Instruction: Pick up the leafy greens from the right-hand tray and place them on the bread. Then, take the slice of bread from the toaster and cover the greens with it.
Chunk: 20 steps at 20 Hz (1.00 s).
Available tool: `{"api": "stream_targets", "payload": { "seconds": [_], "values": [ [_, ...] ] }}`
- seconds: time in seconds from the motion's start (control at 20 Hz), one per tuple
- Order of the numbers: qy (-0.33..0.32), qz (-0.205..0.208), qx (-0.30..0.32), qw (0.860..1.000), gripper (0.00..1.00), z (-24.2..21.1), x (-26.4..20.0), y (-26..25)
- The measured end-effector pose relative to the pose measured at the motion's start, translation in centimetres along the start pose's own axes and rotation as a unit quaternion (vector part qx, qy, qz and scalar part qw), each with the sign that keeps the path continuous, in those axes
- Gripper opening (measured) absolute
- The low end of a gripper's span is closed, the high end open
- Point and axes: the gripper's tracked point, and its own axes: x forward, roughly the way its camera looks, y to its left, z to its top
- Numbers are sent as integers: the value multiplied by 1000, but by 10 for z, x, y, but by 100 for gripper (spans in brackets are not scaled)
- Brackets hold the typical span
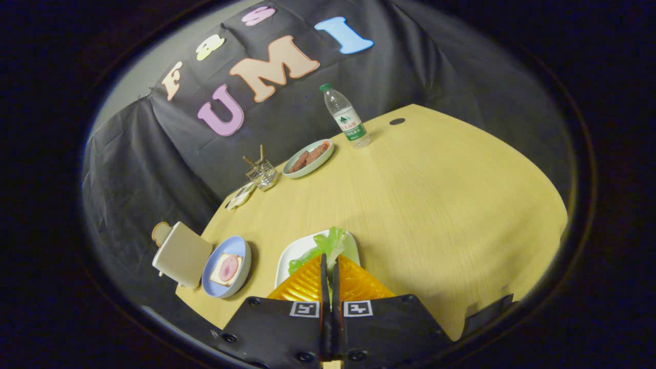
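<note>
Cloth-walled booth [154,169], wooden table [435,205]

Gripper-mounted fisheye, high, tilted, looking down the table [435,195]

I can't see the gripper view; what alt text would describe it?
The gripper is shut on leafy greens over a white tray on a wooden table. Beside it, a blue bowl holds bread with ham, next to a toaster.
</note>
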Motion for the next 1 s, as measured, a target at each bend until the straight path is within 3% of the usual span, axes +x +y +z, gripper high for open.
{"api": "stream_targets", "payload": {
  "seconds": [0.5,1.0],
  "values": [
    [-48,70,-41,996,3,13,-22,106],
    [-54,217,1,975,3,-11,-12,279]
  ]
}}
